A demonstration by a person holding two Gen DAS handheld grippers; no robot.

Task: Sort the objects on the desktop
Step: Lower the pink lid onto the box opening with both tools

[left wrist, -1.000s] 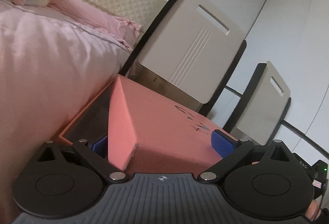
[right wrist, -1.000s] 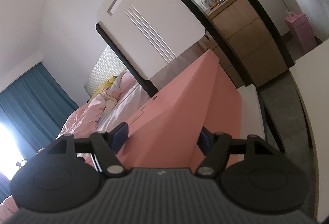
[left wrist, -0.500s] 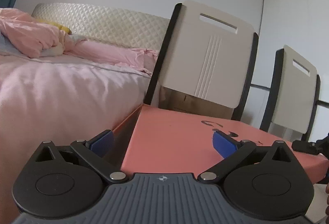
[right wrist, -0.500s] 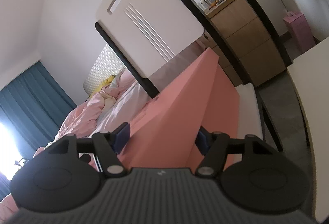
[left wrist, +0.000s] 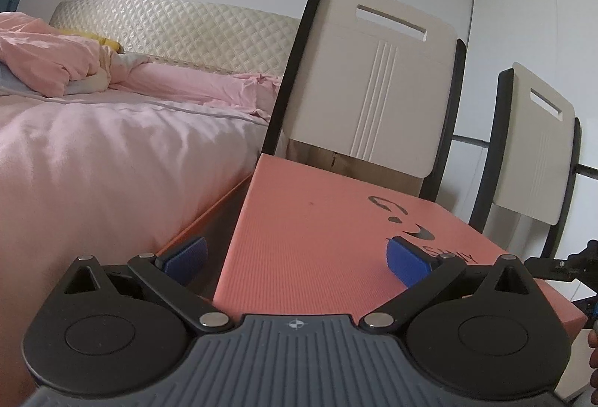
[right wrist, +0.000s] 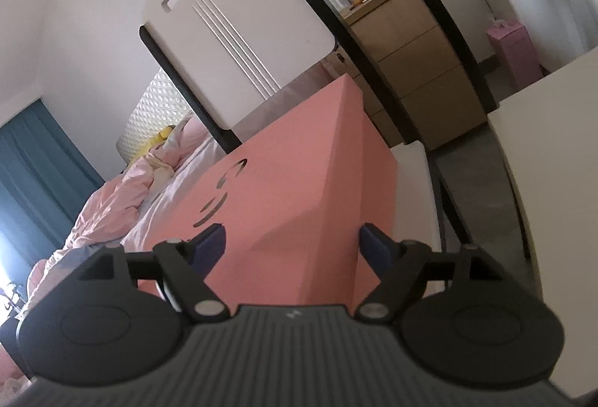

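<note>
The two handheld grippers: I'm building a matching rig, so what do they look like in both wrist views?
The left gripper and right gripper look alike: a ribbed dark grey body with a small white mark at its front edge, two round black discs, black linkage arms on silver pivot pins, and ridged blue pads on the fingertips. No cables or sleeves show.

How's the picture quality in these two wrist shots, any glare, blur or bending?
Left wrist view: even soft light, sharp, the white slotted chair back bowed by the fisheye. Right wrist view: strongly tilted, window glare blown out at the far left beside the teal curtain, salmon-pink box slightly soft.
</note>
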